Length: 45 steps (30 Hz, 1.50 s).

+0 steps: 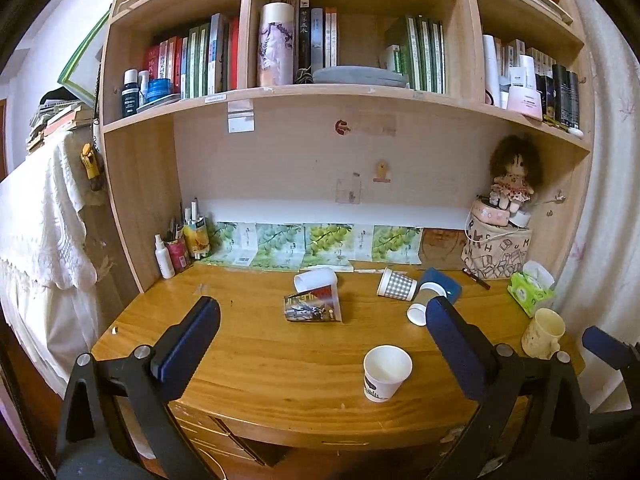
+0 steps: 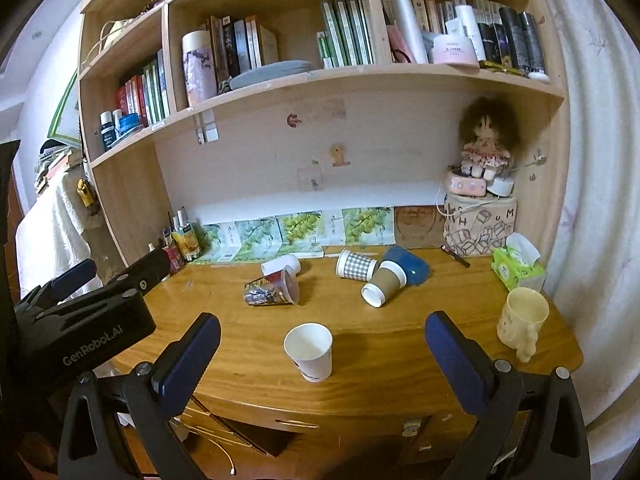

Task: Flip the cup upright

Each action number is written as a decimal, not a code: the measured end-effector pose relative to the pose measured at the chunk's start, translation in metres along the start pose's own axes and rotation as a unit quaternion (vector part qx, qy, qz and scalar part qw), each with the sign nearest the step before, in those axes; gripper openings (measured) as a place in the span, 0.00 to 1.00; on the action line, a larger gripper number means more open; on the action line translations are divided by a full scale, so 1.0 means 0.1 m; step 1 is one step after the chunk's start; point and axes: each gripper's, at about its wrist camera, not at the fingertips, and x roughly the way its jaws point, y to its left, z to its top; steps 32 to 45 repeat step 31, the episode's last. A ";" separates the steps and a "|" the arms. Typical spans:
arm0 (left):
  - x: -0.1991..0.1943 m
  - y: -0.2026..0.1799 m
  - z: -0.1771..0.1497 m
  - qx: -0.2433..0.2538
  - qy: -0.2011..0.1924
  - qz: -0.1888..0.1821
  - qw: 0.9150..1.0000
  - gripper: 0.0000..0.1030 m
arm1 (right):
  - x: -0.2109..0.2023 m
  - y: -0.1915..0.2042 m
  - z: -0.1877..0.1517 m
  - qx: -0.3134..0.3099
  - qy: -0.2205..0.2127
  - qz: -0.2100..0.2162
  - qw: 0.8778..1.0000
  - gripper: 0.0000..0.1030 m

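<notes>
Several cups lie on their sides on the wooden desk (image 1: pixel 260 352): a white cup (image 1: pixel 316 279) (image 2: pixel 281 265), a printed cup (image 1: pixel 313 305) (image 2: pixel 272 291), a checked cup (image 1: pixel 396 285) (image 2: pixel 356 265), a brown cup with white rim (image 1: pixel 424 304) (image 2: pixel 384 283) and a blue cup (image 1: pixel 440 282) (image 2: pixel 406 266). A white paper cup (image 1: pixel 386 372) (image 2: pixel 310 350) stands upright near the front edge. A cream mug (image 1: pixel 544 333) (image 2: pixel 522 320) stands upright at the right. My left gripper (image 1: pixel 322 336) is open and empty, back from the desk. My right gripper (image 2: pixel 322 354) is open and empty.
A green tissue pack (image 1: pixel 530 290) (image 2: pixel 516 266), a printed box with a doll (image 1: pixel 498 252) (image 2: pixel 480 220) and pen holders (image 1: pixel 186 242) (image 2: pixel 184 242) line the desk's back. Bookshelves stand above. Drawers (image 2: pixel 248 432) sit below the front edge. The left gripper's body (image 2: pixel 80 312) shows at left.
</notes>
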 end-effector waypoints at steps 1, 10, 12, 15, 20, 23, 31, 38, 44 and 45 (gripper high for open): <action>0.00 0.00 0.00 0.000 0.001 0.000 1.000 1.00 | 0.02 0.00 0.00 0.001 0.003 0.000 1.000 0.99; 0.01 0.00 -0.01 0.001 0.001 0.004 1.000 1.00 | 0.08 0.00 -0.02 0.004 0.018 0.005 1.000 0.99; 0.01 0.00 -0.01 -0.001 0.001 0.002 1.000 1.00 | 0.10 0.01 -0.02 0.004 0.022 0.006 1.000 0.99; 0.00 0.01 -0.02 -0.001 0.000 0.001 1.000 1.00 | 0.11 0.00 -0.03 0.006 0.026 0.008 1.000 0.99; -0.02 0.00 -0.02 0.004 -0.005 0.002 1.000 1.00 | 0.13 0.01 -0.04 0.004 0.032 0.009 0.999 0.99; -0.03 -0.01 -0.02 0.006 -0.007 0.003 1.000 1.00 | 0.13 0.01 -0.04 0.005 0.033 0.011 0.999 0.99; -0.07 0.00 0.00 0.006 -0.016 0.001 1.000 1.00 | 0.14 0.00 -0.06 0.012 0.035 0.012 0.999 0.99; -0.07 0.00 0.00 0.006 -0.016 0.001 1.000 1.00 | 0.14 0.00 -0.06 0.012 0.035 0.012 0.999 0.99; -0.07 0.00 0.00 0.006 -0.016 0.001 1.000 1.00 | 0.14 0.00 -0.06 0.012 0.035 0.012 0.999 0.99; -0.07 0.00 0.00 0.006 -0.016 0.001 1.000 1.00 | 0.14 0.00 -0.06 0.012 0.035 0.012 0.999 0.99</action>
